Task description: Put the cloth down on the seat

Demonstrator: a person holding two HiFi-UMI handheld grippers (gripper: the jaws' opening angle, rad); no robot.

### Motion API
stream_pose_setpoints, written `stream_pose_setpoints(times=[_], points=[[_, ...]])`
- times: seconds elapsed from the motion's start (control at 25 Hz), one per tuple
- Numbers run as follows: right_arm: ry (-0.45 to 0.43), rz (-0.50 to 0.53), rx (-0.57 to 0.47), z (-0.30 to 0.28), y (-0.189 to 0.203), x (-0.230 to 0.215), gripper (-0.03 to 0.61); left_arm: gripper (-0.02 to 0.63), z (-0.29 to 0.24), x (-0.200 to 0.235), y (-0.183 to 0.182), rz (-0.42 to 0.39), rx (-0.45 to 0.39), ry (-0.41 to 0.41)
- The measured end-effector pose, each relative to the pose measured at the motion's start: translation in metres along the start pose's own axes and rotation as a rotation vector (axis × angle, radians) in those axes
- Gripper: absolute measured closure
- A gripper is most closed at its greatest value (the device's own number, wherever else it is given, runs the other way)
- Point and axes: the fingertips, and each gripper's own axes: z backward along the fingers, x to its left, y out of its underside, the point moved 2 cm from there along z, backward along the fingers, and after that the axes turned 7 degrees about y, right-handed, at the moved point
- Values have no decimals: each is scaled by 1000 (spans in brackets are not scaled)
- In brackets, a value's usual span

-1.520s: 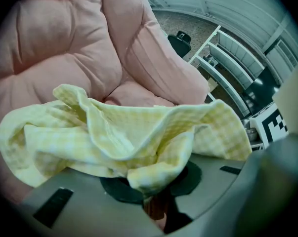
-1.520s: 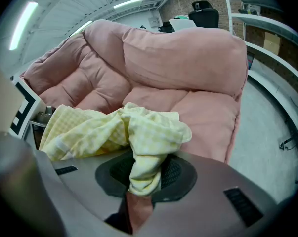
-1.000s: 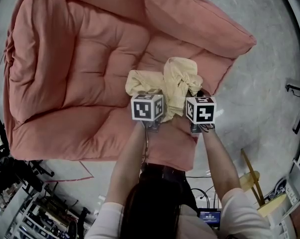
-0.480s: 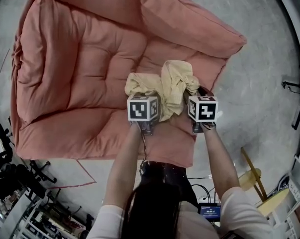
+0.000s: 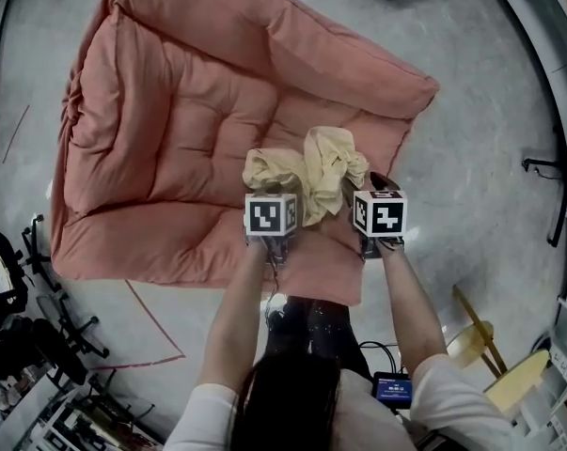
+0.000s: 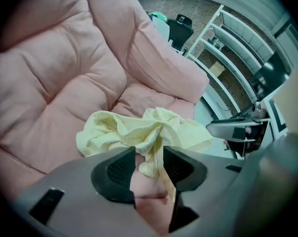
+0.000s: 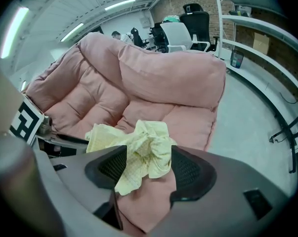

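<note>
A crumpled pale yellow cloth (image 5: 307, 167) lies on the front part of the big pink cushion seat (image 5: 189, 130). My left gripper (image 5: 274, 205) stands at its near left edge, jaws open, with a loose fold of cloth (image 6: 139, 130) hanging between them, not pinched. My right gripper (image 5: 375, 195) is at the near right edge. Its jaws are opening, and the cloth (image 7: 139, 147) bunches between them without the pads pressing on it. In both gripper views the seat (image 6: 50, 83) (image 7: 153, 78) fills the background.
Grey floor surrounds the seat, with a red tape line (image 5: 151, 318) at the near left. White shelving (image 7: 257, 38) and office chairs (image 7: 193, 19) stand beyond the seat. A yellow wooden frame (image 5: 480, 336) lies at the near right. The person's legs are just below the grippers.
The cloth has sunk into a looser heap on the seat, and both grippers have drawn back a little toward the person. The whole seat has shifted up and right in the head view.
</note>
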Motion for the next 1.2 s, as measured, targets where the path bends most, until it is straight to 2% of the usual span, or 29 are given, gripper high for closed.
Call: stream_pose_setpoints(times=[0.12, 0.28, 0.48, 0.64, 0.84, 1.08, 1.2], points=[[-6, 4, -20, 15, -5, 5, 307, 425, 16, -1, 1, 41, -31, 10], [-29, 25, -50, 39, -11, 18, 307, 425, 45, -11, -11, 42, -104, 18], [-38, 47, -97, 81, -20, 28, 307, 426, 81, -40, -21, -10, -175, 30], [-44, 71, -198, 124, -36, 37, 310, 430, 117, -67, -26, -41, -246, 53], [-47, 90, -284, 177, -43, 52, 340, 430, 163, -103, -24, -98, -330, 92], [-49, 151, -407, 237, -52, 74, 420, 445, 214, -137, -24, -145, -418, 116], [-56, 141, -459, 267, -52, 89, 441, 457, 245, -151, -20, -148, -498, 116]])
